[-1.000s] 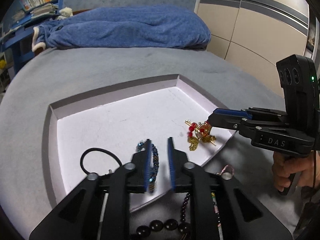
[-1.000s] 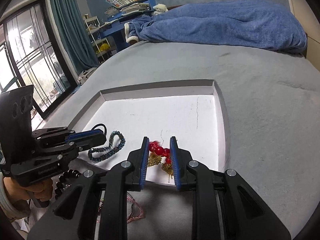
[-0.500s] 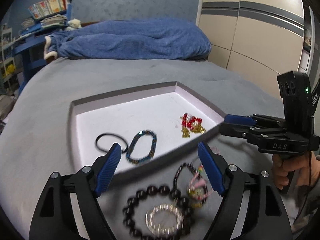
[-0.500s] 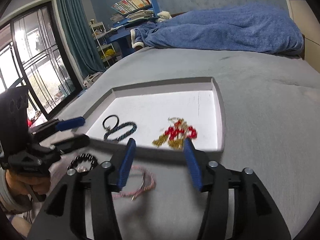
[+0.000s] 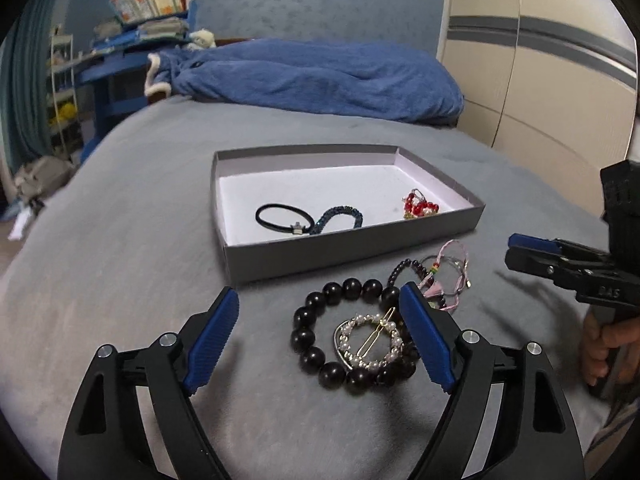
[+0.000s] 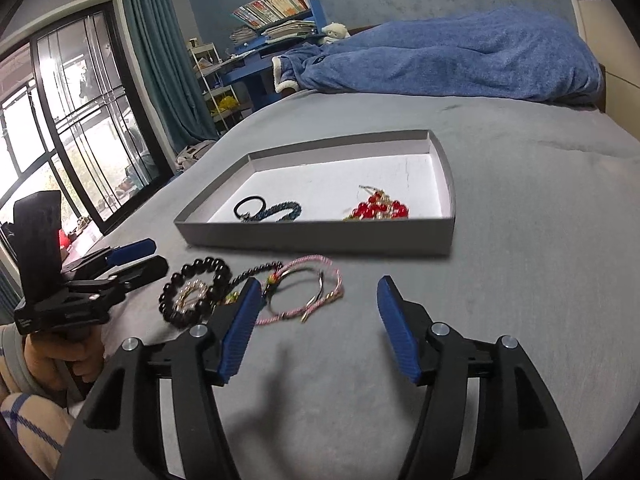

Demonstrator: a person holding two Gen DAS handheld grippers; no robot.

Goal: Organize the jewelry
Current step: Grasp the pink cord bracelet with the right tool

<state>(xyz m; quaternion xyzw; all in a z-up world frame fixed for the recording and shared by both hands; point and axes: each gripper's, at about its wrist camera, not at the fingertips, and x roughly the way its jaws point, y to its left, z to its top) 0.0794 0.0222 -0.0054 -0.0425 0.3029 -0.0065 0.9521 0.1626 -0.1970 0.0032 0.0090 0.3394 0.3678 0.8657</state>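
A grey tray (image 5: 352, 254) (image 6: 320, 236) lies on the grey bed. In it are a black hair tie (image 5: 280, 218), a blue beaded bracelet (image 5: 340, 216) (image 6: 280, 210) and a red and gold ornament (image 5: 420, 206) (image 6: 378, 208). In front of it lie a black bead bracelet (image 5: 316, 336) (image 6: 188, 280), a pearl hair ring (image 5: 370, 340), a dark thin bead string (image 5: 404, 268) and a pink cord bracelet (image 5: 454, 270) (image 6: 308, 288). My left gripper (image 5: 320, 312) is open and empty above the black beads. My right gripper (image 6: 316, 308) is open and empty, near the pink cord.
A blue blanket (image 5: 320, 76) lies at the far end of the bed. A wardrobe (image 5: 540, 72) stands on the right. A blue desk with books (image 6: 276, 40) and a window (image 6: 60, 120) are on the left.
Both grippers opened, let go of the blue bracelet and the red ornament in the tray, and drew back from it towards the loose jewelry in front.
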